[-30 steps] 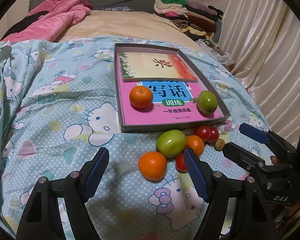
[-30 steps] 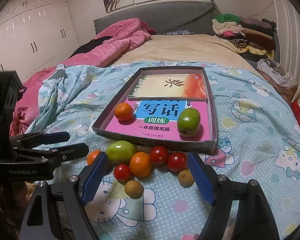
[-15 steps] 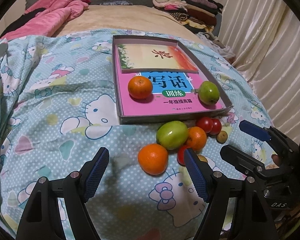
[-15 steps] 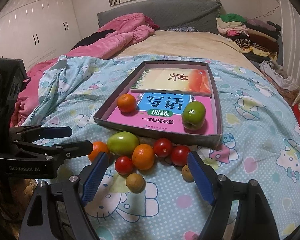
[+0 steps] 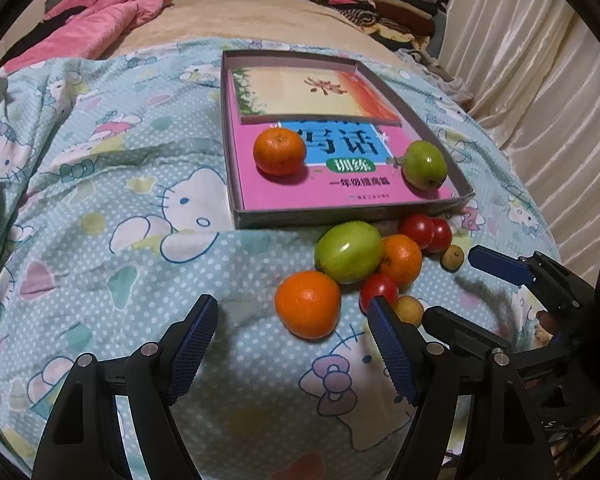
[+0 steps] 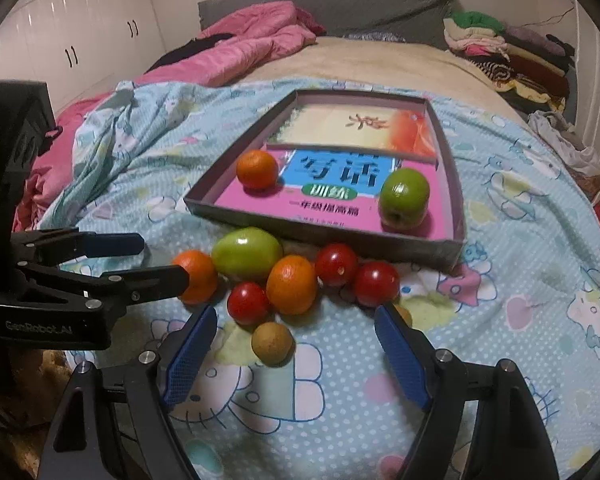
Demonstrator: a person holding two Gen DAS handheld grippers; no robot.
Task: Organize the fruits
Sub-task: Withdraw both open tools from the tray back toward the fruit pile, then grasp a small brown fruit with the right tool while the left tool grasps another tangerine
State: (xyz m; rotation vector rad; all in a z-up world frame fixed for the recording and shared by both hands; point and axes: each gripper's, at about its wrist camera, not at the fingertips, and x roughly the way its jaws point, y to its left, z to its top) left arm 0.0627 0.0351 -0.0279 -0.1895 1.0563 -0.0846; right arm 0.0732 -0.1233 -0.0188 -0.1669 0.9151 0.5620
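A shallow grey box (image 5: 340,212) (image 6: 324,236) lined with pink books lies on the bed and holds one orange (image 5: 279,151) (image 6: 257,169) and one green fruit (image 5: 425,165) (image 6: 404,197). In front of it lies a loose pile: a green fruit (image 5: 349,251) (image 6: 247,254), two oranges (image 5: 308,304) (image 5: 401,259), red tomatoes (image 6: 336,264) (image 6: 376,283) (image 6: 248,303) and small brown fruits (image 6: 272,343) (image 5: 453,257). My left gripper (image 5: 292,326) (image 6: 156,258) hangs open just before the near orange. My right gripper (image 6: 296,330) (image 5: 456,290) is open, a brown fruit between its fingers, untouched.
The pile rests on a light-blue cartoon-print quilt (image 5: 100,200). A pink duvet (image 6: 244,52) lies at the bed's far left, folded clothes (image 6: 500,48) at the far right, white curtains (image 5: 540,80) along the right side, white wardrobes (image 6: 80,32) to the left.
Both views have tipped further downward, so the box and fruit sit higher and larger in frame. No fruit has moved; both grippers keep the same width.
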